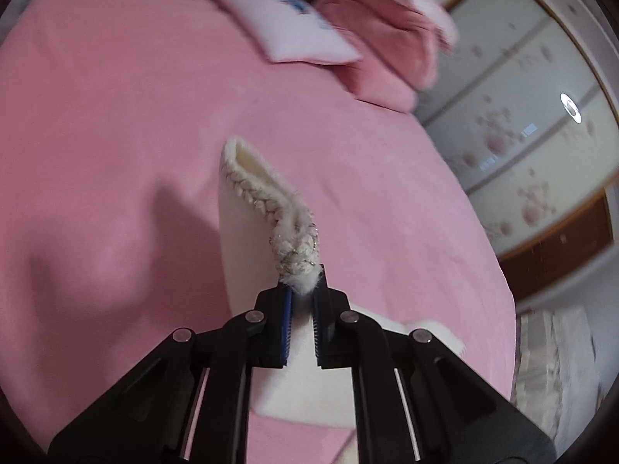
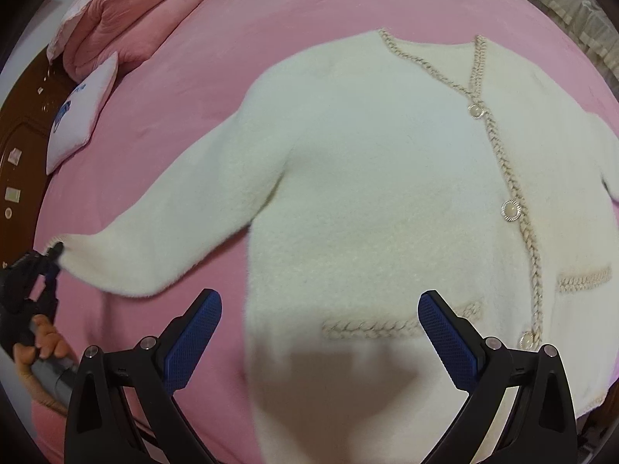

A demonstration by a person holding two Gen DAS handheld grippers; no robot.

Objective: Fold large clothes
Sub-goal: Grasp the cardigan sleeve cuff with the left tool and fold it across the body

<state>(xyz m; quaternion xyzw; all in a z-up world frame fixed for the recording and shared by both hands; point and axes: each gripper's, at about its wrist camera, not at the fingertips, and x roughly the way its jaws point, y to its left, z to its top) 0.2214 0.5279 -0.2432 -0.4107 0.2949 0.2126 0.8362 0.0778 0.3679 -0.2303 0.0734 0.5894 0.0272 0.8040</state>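
Note:
A fluffy white cardigan (image 2: pixel 367 178) with braided beige trim and pearl buttons lies front-up on the pink bed (image 2: pixel 185 89). Its left sleeve (image 2: pixel 154 232) stretches out to the left. My left gripper (image 1: pixel 301 290) is shut on the braided sleeve cuff (image 1: pixel 271 208) and holds it above the bed; it also shows at the sleeve end in the right wrist view (image 2: pixel 52 255). My right gripper (image 2: pixel 319 305) is open and empty, hovering over the cardigan's lower hem near a trimmed pocket (image 2: pixel 371 326).
A white pillow (image 1: pixel 294 27) and a folded pink quilt (image 1: pixel 383 50) lie at the head of the bed, by a dark wooden headboard (image 2: pixel 19 147). A wardrobe with floral sliding doors (image 1: pixel 522 123) stands beside the bed.

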